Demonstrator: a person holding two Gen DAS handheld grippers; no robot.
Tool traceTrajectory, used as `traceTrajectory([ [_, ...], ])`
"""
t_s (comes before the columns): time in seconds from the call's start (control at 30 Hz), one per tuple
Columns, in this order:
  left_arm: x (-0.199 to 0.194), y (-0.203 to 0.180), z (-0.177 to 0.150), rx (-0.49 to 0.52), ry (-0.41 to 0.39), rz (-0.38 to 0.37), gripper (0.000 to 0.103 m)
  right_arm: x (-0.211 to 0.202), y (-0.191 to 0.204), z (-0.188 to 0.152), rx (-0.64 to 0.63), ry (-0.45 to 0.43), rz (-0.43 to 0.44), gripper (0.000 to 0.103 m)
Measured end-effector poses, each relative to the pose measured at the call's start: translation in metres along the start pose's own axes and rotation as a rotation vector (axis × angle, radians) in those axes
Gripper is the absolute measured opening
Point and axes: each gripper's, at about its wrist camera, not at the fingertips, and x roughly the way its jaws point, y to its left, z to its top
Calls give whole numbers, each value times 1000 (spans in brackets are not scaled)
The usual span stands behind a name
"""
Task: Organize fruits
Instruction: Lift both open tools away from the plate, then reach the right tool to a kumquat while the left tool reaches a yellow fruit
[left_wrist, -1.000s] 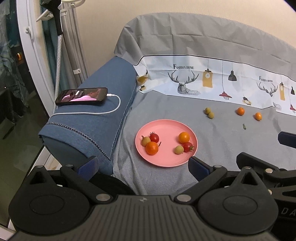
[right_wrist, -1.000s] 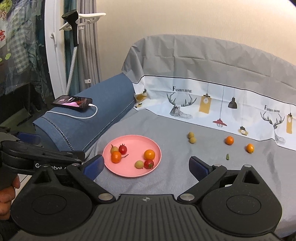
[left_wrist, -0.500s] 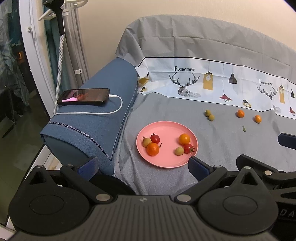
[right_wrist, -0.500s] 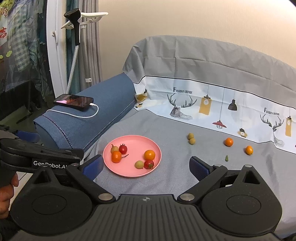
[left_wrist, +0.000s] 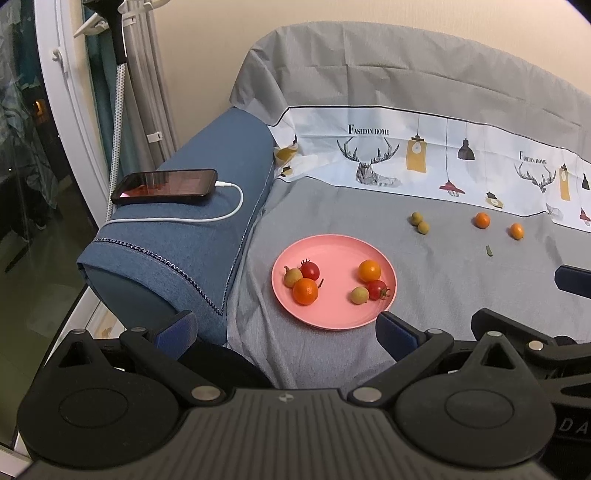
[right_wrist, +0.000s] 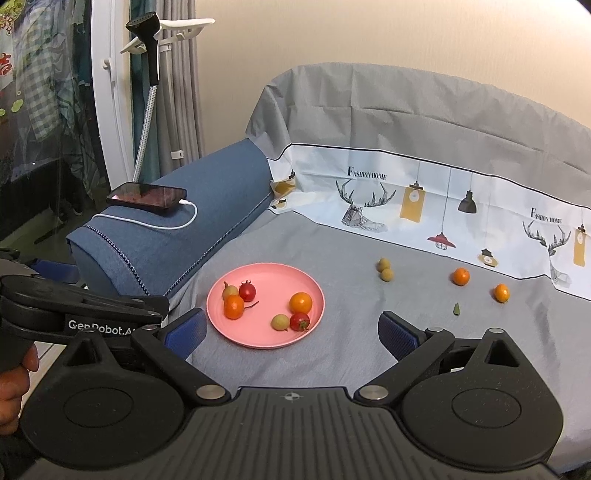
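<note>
A pink plate (left_wrist: 332, 317) (right_wrist: 266, 338) lies on the grey sofa cover and holds several small fruits: two oranges, two red tomatoes, two pale green ones. Loose on the cover beyond it lie two green fruits (left_wrist: 420, 223) (right_wrist: 385, 269) and two small oranges (left_wrist: 482, 220) (left_wrist: 516, 231) (right_wrist: 460, 276) (right_wrist: 501, 292). My left gripper (left_wrist: 286, 328) is open and empty, held just short of the plate's near rim. My right gripper (right_wrist: 291, 330) is open and empty, also held back from the plate.
A blue sofa armrest (left_wrist: 177, 236) stands left of the plate with a charging phone (left_wrist: 166, 185) (right_wrist: 147, 195) on top. A small green stem piece (left_wrist: 489, 250) (right_wrist: 457, 309) lies near the loose oranges. A steamer stand (right_wrist: 147, 92) stands far left.
Both grippers have drawn slightly back and up, so the plate and fruits sit a little lower in view. Nothing was grasped or released.
</note>
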Motion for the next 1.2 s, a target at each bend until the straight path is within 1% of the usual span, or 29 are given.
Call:
traceTrajectory([
  [0.47, 14, 0, 0, 10, 46, 5, 103, 13, -6, -5, 25, 37, 23, 99],
  [0.7, 33, -11, 4, 57, 91, 6, 103, 26, -20, -11, 71, 67, 26, 100],
  [0.93, 64, -38, 15, 116, 159, -11, 103, 45, -57, -23, 186, 105, -21, 100],
  [1.07, 87, -60, 31, 134, 189, -34, 103, 58, -87, -27, 234, 119, -79, 100],
  [1.2, 120, -88, 55, 125, 218, -68, 103, 75, -129, -34, 312, 136, -154, 100],
])
